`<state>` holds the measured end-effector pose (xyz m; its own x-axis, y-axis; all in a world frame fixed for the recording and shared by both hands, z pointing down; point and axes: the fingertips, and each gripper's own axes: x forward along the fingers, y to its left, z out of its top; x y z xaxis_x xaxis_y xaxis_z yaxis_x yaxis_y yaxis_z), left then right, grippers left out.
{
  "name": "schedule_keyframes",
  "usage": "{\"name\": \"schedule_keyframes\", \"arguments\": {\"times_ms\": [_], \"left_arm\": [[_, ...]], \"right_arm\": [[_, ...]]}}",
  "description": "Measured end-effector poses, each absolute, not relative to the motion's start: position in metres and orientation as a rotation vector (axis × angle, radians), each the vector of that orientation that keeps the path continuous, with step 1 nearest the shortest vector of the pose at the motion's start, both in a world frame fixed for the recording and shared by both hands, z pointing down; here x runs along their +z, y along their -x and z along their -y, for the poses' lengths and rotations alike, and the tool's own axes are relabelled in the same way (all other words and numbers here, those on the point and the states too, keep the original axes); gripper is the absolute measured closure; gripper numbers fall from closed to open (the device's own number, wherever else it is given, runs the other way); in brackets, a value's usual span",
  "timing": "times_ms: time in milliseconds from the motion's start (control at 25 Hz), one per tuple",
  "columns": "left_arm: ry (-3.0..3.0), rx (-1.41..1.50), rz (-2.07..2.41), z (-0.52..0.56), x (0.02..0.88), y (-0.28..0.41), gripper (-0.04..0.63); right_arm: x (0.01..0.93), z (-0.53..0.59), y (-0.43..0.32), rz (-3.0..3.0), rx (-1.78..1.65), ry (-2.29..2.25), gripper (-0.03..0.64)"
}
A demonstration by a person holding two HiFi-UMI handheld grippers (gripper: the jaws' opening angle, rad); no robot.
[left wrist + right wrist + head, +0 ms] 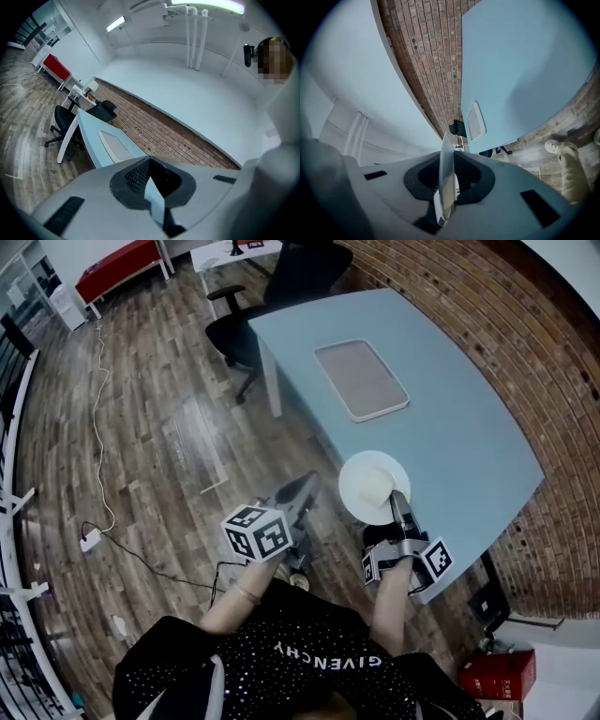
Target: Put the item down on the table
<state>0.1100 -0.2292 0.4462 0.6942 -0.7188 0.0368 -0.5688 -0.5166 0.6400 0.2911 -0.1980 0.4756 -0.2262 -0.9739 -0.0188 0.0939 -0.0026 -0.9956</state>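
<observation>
Clamping the near rim of a white plate (351, 495), the right gripper (400, 512) has its jaws drawn in tight on the thin edge. In its own view the plate stands edge-on between the two pads. A pale block (375, 484) sits on the plate, roughly at its centre, and looks steady there. The plate reaches straight out ahead of the jaws, away from the person, so the load sits beyond the fingertips and not under them. Seen from the head view, most of it lies over the near-left margin of the pale blue table (450, 418), with its left edge showing past the table's side over the wooden floor (159, 427). How high it hangs above the tabletop cannot be told from these views, though the right gripper view shows open tabletop spread ahead and no contact with it. The plate is round and has no long axis to line up, so what counts is the direction. Bare tabletop lies ahead and to the right of the jaws, so the set-down probably wants a short carry inward before lowering, to keep the whole base off the edge. The left gripper (300, 488) is beside the table over the floor, its jaws a narrow gap apart with nothing between them, so the right hand is the nearer one and does the work. A flat grey tray (361, 379) lies further up the table, well apart from the plate, and a black chair (281, 296) stands at the far end.
</observation>
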Motion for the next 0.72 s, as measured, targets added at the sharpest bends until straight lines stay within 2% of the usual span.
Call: {"name": "schedule_keyframes", "arguments": {"times_ms": [720], "left_arm": [[-2.240, -0.324, 0.880, 0.420, 0.436, -0.091, 0.586]], "right_arm": [[0.454, 0.389, -0.259, -1.331, -1.406, 1.062, 0.571]]}}
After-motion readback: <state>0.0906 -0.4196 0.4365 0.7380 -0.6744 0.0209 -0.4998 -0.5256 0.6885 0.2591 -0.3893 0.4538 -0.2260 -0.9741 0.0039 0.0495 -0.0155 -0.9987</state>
